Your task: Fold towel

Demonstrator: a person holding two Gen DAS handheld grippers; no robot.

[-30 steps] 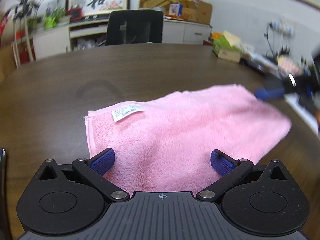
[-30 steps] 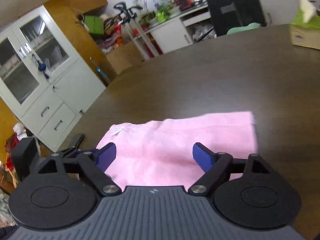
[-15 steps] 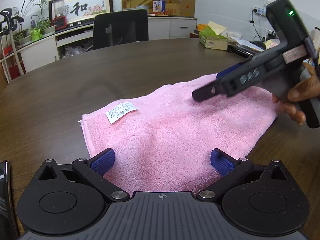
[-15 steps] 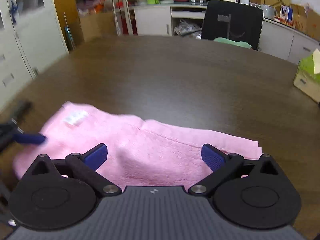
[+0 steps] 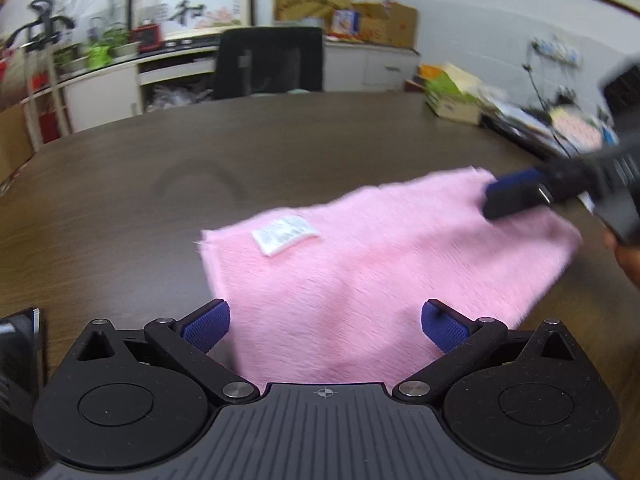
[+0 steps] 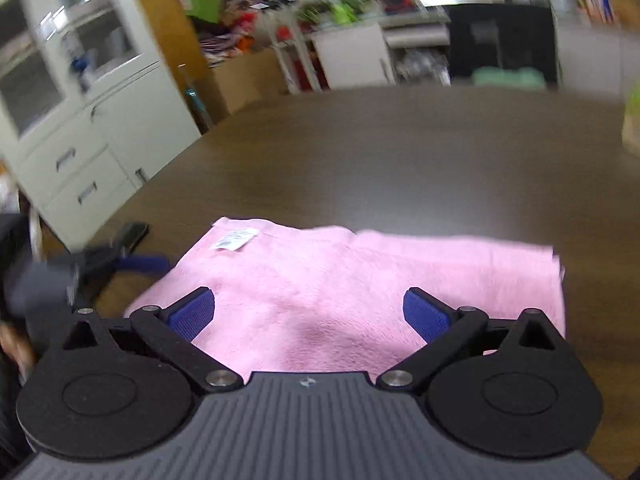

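A pink fluffy towel (image 5: 380,264) lies folded flat on the dark wooden table (image 5: 240,160), with a white label (image 5: 285,234) near its far left corner. My left gripper (image 5: 325,326) is open and empty over the towel's near edge. My right gripper (image 6: 308,314) is open and empty over the towel (image 6: 360,280) from the other side. In the left wrist view the right gripper (image 5: 520,194) shows blurred at the towel's far right corner. In the right wrist view the left gripper (image 6: 120,264) shows blurred at the towel's left edge.
A black phone (image 5: 20,344) lies on the table at the left. A tissue box (image 5: 452,98) and cluttered items with cables (image 5: 560,128) sit at the table's far right. A black office chair (image 5: 272,64) stands behind the table. White cabinets (image 6: 80,120) stand beyond its edge.
The right gripper has swung back from over the middle of the towel to its far right corner. Both views are blurred by motion. The towel lies much as before.
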